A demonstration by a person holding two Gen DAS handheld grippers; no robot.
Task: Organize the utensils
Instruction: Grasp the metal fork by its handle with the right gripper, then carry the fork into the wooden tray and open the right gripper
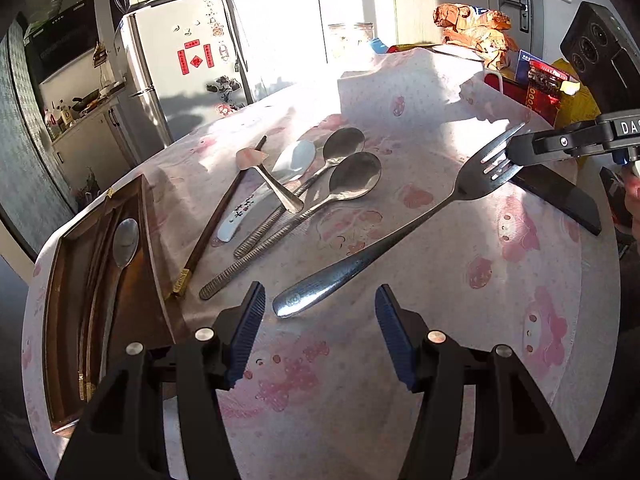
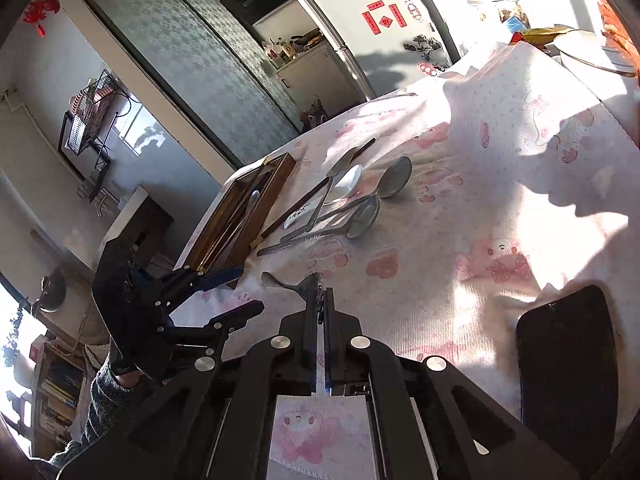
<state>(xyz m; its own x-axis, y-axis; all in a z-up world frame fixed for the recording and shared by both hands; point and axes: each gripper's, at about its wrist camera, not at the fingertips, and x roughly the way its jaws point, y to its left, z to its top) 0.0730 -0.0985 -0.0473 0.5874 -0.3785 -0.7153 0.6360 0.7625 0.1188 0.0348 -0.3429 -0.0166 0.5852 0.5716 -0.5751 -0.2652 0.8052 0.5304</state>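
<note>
A steel fork (image 1: 384, 240) is held by its tines in my right gripper (image 1: 516, 156), which is shut on it; its handle end points toward my left gripper (image 1: 320, 312), which is open just in front of that end. In the right wrist view the fork (image 2: 296, 285) shows edge-on between the shut fingers of my right gripper (image 2: 320, 300). A wooden utensil tray (image 1: 76, 280) at the left holds one spoon (image 1: 125, 242) and chopsticks. On the cloth lie two steel spoons (image 1: 352, 178), a white ceramic spoon (image 1: 280, 180), a small spoon (image 1: 272, 184) and a dark chopstick (image 1: 220, 216).
A black phone (image 1: 560, 196) lies on the pink-patterned tablecloth (image 1: 440, 320) at the right, under the right gripper. Bags, boxes and a jar (image 1: 352, 40) crowd the far table edge. A fridge (image 1: 180, 60) stands behind the table.
</note>
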